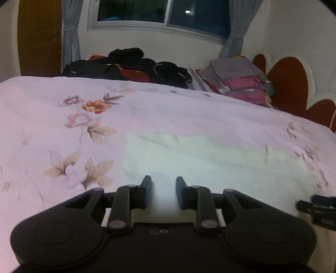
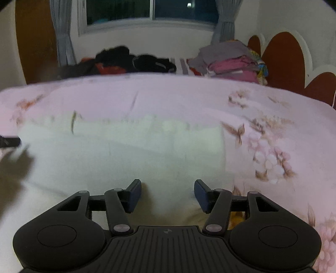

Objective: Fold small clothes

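Left wrist view: the left gripper (image 1: 163,190) hangs narrowly parted and empty over a white garment (image 1: 189,155); the right gripper (image 2: 167,194) gapes wider, empty; a dark clothes heap (image 1: 130,67) and a folded stack (image 1: 237,79) sit beyond.

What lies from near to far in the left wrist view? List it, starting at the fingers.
left gripper → white cloth → floral bedspread → dark clothes pile → window

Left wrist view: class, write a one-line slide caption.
Open left gripper above a pale white cloth lying flat on a pink floral bedsheet.
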Demonstrator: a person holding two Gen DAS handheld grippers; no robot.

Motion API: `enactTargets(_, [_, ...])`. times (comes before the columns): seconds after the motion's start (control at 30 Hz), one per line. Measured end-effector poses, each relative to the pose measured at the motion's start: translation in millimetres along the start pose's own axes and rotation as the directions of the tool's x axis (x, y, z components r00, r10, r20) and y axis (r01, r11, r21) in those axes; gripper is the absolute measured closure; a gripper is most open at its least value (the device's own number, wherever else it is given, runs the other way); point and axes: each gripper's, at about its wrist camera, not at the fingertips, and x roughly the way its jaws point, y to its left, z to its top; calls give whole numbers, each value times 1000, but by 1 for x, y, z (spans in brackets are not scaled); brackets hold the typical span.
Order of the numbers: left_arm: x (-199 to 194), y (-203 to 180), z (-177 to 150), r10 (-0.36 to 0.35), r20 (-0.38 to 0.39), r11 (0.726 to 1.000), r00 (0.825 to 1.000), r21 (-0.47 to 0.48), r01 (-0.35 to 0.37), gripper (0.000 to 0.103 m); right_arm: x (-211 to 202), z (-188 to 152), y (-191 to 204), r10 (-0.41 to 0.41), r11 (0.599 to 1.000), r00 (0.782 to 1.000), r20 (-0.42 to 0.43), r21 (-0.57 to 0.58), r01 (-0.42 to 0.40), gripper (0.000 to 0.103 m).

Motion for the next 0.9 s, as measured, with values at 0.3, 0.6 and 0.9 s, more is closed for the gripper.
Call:
enactTargets(0.3, [3,-12,-18,16,-66,997,998,76,-11,78,-6,-4,1,-18,1000,1000,-19,-16,18,47])
enactTargets(0.6, [-16,-23,-20,37,-65,997,997,72,-33,76,-33,-6,-10,65,996,998,-14,57,-64,46])
enactTargets(0.9, [-49,-50,-36,51,-49,995,997,84,-47,74,-61,-27,-9,162,987,987,-20,23,-162,46])
